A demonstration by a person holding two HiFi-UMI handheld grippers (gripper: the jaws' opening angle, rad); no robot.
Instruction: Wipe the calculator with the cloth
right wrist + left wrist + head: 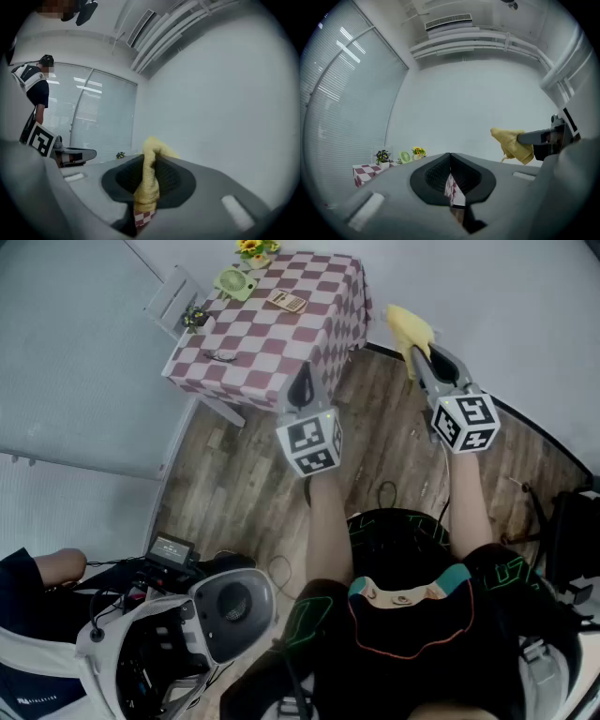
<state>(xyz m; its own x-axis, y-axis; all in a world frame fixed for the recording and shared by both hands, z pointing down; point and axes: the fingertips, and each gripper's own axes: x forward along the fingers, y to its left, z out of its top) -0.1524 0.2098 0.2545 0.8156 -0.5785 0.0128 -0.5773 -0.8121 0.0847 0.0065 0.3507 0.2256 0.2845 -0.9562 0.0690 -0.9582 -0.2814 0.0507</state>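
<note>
The tan calculator (286, 302) lies on a red-and-white checked table (253, 357) far ahead of me. My right gripper (415, 354) is held in the air to the right of the table, shut on a yellow cloth (410, 326). In the right gripper view the cloth (149, 173) is pinched between the pads and bunches above the tips of the right gripper (152, 159). My left gripper (300, 381) hovers short of the table's near edge, shut and empty. Its own view shows the left gripper (450, 159) with tips together, and the cloth (513, 143) off to the right.
On the table stand a green fan (234, 282), yellow flowers (255, 249) and a small flower pot (195, 317). A white chair (173, 298) is behind the table's left corner. White gear (178, 634) and a seated person (37, 587) are at the lower left.
</note>
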